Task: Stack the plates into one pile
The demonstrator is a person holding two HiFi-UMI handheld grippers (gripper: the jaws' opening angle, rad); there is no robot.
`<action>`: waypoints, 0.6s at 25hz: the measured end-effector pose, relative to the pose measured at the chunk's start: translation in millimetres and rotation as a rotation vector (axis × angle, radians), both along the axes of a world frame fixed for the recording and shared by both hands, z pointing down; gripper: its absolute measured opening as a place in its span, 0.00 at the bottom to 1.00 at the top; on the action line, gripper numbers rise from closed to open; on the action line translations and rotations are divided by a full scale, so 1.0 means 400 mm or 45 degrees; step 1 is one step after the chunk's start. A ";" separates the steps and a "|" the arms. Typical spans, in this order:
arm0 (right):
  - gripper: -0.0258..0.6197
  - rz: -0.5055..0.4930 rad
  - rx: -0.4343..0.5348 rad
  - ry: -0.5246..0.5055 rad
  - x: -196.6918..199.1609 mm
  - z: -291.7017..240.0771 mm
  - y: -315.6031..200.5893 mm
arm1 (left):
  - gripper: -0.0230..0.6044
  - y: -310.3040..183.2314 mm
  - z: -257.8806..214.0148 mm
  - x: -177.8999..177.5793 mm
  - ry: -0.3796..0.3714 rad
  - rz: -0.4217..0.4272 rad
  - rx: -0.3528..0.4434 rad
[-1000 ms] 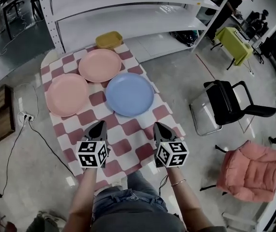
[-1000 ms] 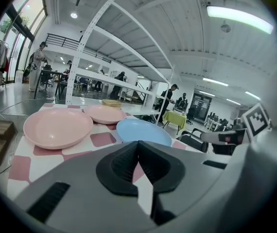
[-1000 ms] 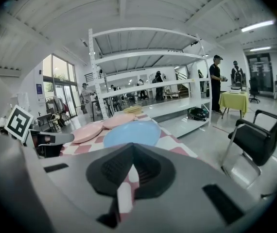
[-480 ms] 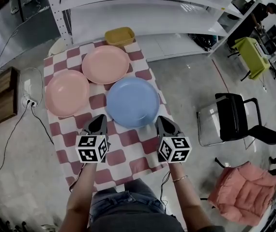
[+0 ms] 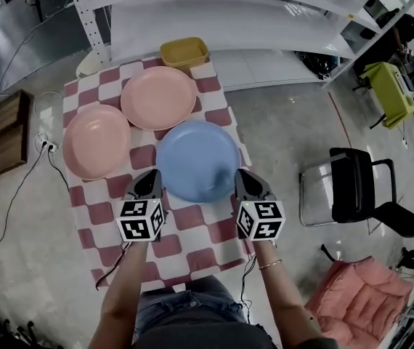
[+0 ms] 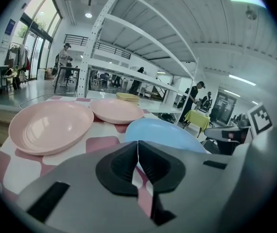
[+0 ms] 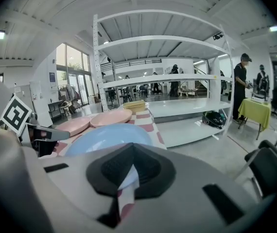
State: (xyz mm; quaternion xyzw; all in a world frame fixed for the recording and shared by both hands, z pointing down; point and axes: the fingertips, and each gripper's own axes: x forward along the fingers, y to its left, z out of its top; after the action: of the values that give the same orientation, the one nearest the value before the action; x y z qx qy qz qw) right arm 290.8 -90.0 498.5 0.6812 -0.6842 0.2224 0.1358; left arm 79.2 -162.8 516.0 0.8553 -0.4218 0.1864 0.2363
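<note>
Three plates lie apart on the red-and-white checked table (image 5: pixel 203 242): a blue plate (image 5: pixel 197 160) nearest me, a pink plate (image 5: pixel 96 141) to its left and a peach plate (image 5: pixel 158 97) behind. My left gripper (image 5: pixel 147 182) is shut and empty, hovering at the blue plate's near left rim. At the plate's near right rim my right gripper (image 5: pixel 245 182) is likewise shut with nothing in it. In the left gripper view, the shut left gripper (image 6: pixel 138 143) points at the blue plate (image 6: pixel 163 132) and the pink plate (image 6: pixel 48 125). The right gripper (image 7: pixel 131 150) faces the blue plate (image 7: pixel 107 135).
A yellow dish (image 5: pixel 184 51) sits at the table's far edge, in front of white shelving (image 5: pixel 214 20). A black chair (image 5: pixel 359 191) and a pink cushioned chair (image 5: pixel 356 297) stand to the right. A power strip with cables (image 5: pixel 45 145) lies on the floor at left.
Both grippers have moved forward across the table, from its near part up to the blue plate's near rim. Their jaws stay shut. The plates have not moved.
</note>
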 end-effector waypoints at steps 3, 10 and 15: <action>0.06 -0.003 -0.018 0.022 0.014 0.013 -0.023 | 0.07 -0.018 0.011 0.001 -0.016 -0.032 -0.016; 0.06 -0.036 -0.062 0.035 0.035 0.040 -0.056 | 0.08 -0.041 0.031 0.013 -0.027 -0.044 -0.042; 0.16 -0.024 -0.110 0.049 0.057 0.059 -0.073 | 0.21 -0.058 0.045 0.012 -0.066 -0.074 -0.044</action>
State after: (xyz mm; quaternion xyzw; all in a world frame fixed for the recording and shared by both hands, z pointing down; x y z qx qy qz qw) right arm 313.5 -119.3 522.1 0.6722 -0.6777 0.2374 0.1803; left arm 84.0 -185.9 534.2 0.8333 -0.4493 0.2086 0.2454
